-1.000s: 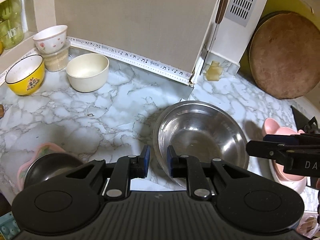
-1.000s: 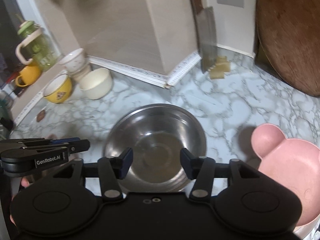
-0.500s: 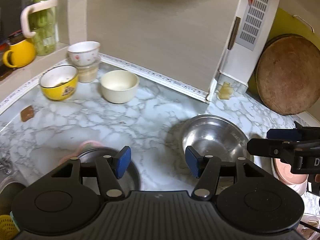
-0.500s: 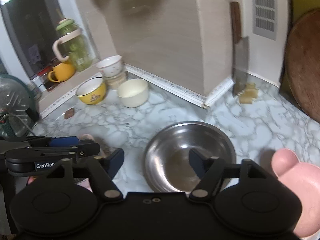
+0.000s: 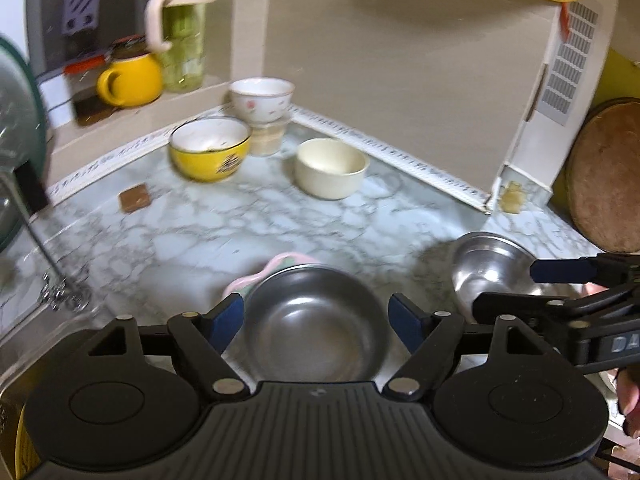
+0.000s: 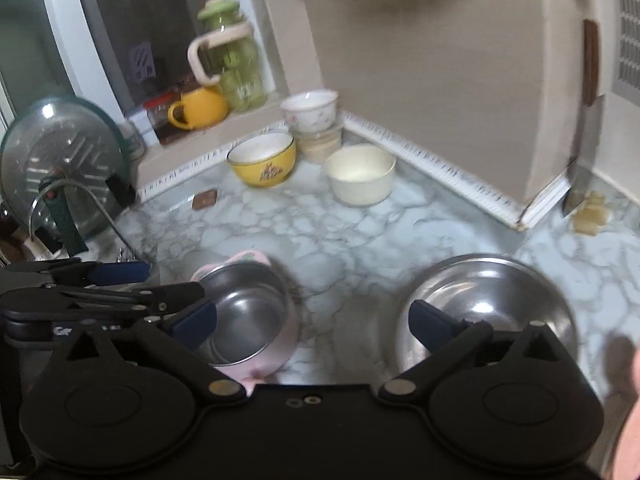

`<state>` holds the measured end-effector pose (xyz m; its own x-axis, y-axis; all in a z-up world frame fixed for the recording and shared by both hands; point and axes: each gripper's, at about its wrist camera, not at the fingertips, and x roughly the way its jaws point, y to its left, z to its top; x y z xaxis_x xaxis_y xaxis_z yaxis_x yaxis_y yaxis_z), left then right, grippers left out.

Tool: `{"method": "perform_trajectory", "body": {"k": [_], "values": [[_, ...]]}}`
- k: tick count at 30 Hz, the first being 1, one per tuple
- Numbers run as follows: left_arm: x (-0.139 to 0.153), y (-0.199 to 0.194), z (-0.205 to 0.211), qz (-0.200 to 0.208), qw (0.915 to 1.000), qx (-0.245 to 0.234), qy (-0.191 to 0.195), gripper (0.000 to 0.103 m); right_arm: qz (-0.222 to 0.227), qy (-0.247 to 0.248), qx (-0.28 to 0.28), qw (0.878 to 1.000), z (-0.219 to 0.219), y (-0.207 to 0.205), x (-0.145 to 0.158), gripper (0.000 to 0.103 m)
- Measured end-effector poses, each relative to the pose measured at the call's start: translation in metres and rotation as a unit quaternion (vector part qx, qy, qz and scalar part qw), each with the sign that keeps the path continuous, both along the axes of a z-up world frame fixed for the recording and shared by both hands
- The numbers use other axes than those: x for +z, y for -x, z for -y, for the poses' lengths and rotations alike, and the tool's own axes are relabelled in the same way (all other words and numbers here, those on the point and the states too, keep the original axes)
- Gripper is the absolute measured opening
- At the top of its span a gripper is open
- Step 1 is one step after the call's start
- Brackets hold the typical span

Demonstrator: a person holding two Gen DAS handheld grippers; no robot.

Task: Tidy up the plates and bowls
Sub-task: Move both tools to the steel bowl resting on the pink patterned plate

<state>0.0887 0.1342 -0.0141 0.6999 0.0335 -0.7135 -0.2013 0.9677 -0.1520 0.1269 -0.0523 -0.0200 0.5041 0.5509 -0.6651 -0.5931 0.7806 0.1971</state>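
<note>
Both wrist views look forward and down, close over the marble countertop (image 5: 208, 232); both share the small steel bowl (image 5: 316, 320) (image 6: 244, 324).

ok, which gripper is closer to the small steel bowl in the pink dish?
Left. The left gripper hangs open right over the small steel bowl; the right gripper sits off to its side, by the large steel bowl.

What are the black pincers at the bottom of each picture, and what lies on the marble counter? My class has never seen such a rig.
They are two hand-held grippers, one per hand, each carrying a camera that looks along its fingers. The left gripper is open above a small steel bowl sitting in a pink dish. The right gripper is open too, holding nothing, near a large steel bowl. Further back stand a yellow bowl, a cream bowl and a white floral bowl stacked on a container.
</note>
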Motion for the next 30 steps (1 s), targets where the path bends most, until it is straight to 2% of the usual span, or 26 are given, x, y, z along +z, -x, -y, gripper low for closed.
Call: {"method": "perform_trajectory", "body": {"k": [8, 14, 19, 25, 28, 30], "values": [[-0.032, -0.003, -0.029, -0.043, 0.9985, 0.030, 0.017, 0.079, -0.023, 0.038, 0.022, 0.999, -0.044, -0.019, -0.027, 0.100], [-0.059, -0.012, -0.046, -0.081, 0.9940, 0.056, 0.048, 0.079, -0.045, 0.065, 0.019, 0.997, -0.063, -0.034, -0.047, 0.090], [-0.067, -0.016, -0.051, -0.087, 0.9920, 0.063, 0.066, 0.079, -0.068, 0.074, 0.016, 0.995, -0.071, -0.043, -0.058, 0.082], [-0.070, -0.022, -0.047, -0.089, 0.9923, 0.059, 0.063, 0.078, -0.073, 0.087, 0.014, 0.993, -0.081, -0.048, -0.064, 0.071], [-0.071, -0.024, -0.047, -0.092, 0.9919, 0.059, 0.066, 0.064, -0.082, 0.088, 0.011, 0.993, -0.083, -0.051, -0.067, 0.065], [-0.073, -0.026, -0.048, -0.097, 0.9910, 0.058, 0.072, 0.056, -0.089, 0.089, 0.009, 0.992, -0.083, -0.053, -0.068, 0.055]]}}
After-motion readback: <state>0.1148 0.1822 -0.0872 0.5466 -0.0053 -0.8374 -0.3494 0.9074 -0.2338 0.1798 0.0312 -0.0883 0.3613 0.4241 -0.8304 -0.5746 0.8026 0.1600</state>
